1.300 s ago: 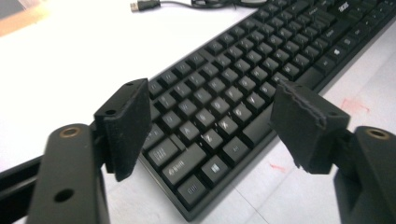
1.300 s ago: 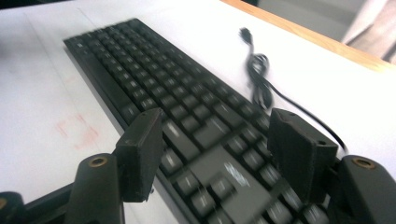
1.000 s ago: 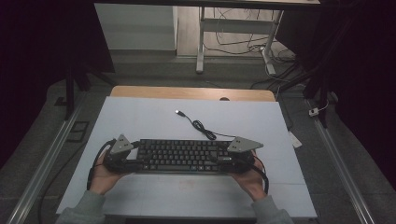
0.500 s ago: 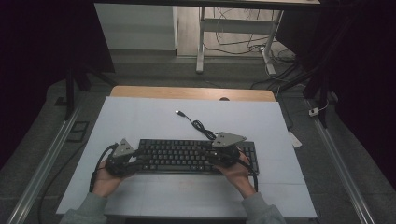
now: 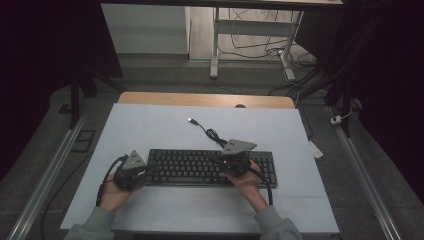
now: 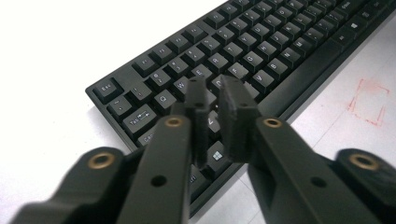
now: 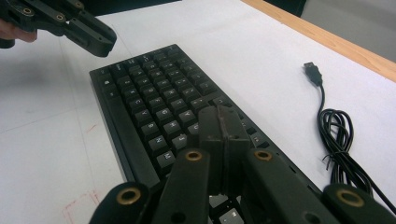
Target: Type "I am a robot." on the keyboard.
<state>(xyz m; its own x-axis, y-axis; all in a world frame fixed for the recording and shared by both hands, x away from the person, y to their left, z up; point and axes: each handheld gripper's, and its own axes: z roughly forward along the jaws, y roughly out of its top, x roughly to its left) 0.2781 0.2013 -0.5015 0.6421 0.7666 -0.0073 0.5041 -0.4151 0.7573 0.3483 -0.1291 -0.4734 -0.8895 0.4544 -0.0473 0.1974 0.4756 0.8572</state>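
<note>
Hovering both tongs, the left tongs (image 6: 214, 100) narrowly parted and the right tongs (image 7: 218, 122) pressed together, over the keyboard (image 5: 210, 167) on the table (image 5: 150, 125), we risk striking 2 adjacent keys together.

Right gripper (image 5: 231, 163): moved from keyboard's (image 5: 210, 167) right end inward over its keys. Left gripper (image 5: 146, 172): shifted slightly inward, left end.

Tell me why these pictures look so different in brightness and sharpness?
High view: dim, with dark surroundings around the pale table. Left gripper view: the table glares almost white beyond the keyboard, and the left claw is soft-edged up close. Right gripper view: evenly lit; the right claw and nearest keys blur, while the cable stays sharp.
</note>
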